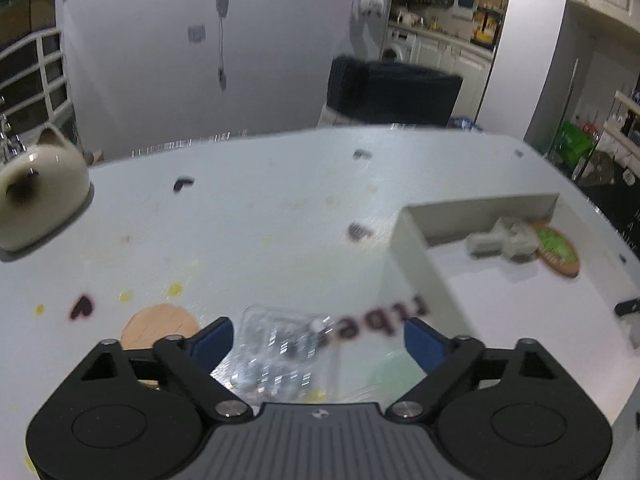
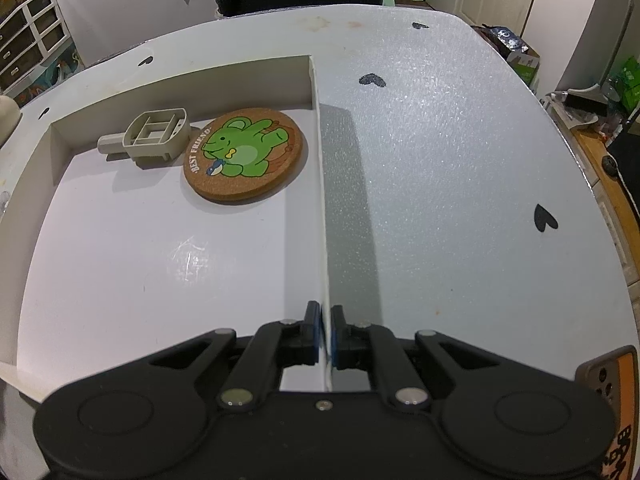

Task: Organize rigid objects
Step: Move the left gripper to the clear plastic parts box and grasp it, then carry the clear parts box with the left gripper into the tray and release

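Note:
A shallow white box (image 2: pixel 316 152) lies on the table and holds a cork coaster with a green cartoon animal (image 2: pixel 245 154) and a beige plastic part (image 2: pixel 154 136). My right gripper (image 2: pixel 325 330) is shut on the box's right wall near its front end. In the left wrist view the box (image 1: pixel 416 256) is at the right, with the coaster (image 1: pixel 558 250) and plastic part (image 1: pixel 502 240) inside. My left gripper (image 1: pixel 318 342) is open just above a clear plastic blister pack (image 1: pixel 280 352). A plain round wooden coaster (image 1: pixel 158 326) lies beside its left finger.
A cream cat-shaped teapot (image 1: pixel 38 196) stands at the table's far left. The white table cover (image 2: pixel 440 160) has black heart marks and yellow stains. A dark chair (image 1: pixel 392 92) stands behind the table. An orange-edged object (image 2: pixel 612 392) shows at the right wrist view's lower right.

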Available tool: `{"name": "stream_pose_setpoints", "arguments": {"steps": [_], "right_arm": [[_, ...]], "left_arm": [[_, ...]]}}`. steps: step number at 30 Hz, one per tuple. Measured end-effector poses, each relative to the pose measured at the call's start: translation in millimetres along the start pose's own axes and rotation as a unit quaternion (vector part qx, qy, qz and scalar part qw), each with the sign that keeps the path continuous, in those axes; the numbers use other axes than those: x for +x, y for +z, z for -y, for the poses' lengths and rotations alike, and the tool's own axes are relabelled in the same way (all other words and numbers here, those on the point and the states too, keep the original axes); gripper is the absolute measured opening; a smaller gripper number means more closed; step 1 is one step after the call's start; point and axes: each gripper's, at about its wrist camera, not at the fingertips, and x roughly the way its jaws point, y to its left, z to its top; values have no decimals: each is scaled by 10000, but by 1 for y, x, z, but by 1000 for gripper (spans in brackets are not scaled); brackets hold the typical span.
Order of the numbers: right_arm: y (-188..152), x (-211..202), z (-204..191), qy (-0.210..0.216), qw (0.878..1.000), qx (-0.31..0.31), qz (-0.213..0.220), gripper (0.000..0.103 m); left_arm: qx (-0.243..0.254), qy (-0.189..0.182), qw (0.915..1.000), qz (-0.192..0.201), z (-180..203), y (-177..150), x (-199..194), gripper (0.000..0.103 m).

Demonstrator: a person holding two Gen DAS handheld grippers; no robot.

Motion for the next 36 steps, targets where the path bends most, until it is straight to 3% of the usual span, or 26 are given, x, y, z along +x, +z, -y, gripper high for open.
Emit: {"name": "stream_pose_setpoints", "arguments": {"steps": [7,13,17,27,36], "right_arm": [[1,1,-1,-60,10000,46,-52,7],[1,1,-1,-82,9999,124,-49,7],[1,1,-2,-95,9998,137,-50,7],[1,2,-3,-79,9999,117,-43,7],[0,0,-1,-30,10000,92,-14,7]], "left_arm": [[278,-177,9981,-515,-14,-3,30,85],[539,22,9962,-686,-10,-1,47,85],[607,69,9950,-795,-8,-1,55,78],[265,471,9961,-694,-4,-6,49,73],[-265,459,9985,-103,11,5,9,73]]}}
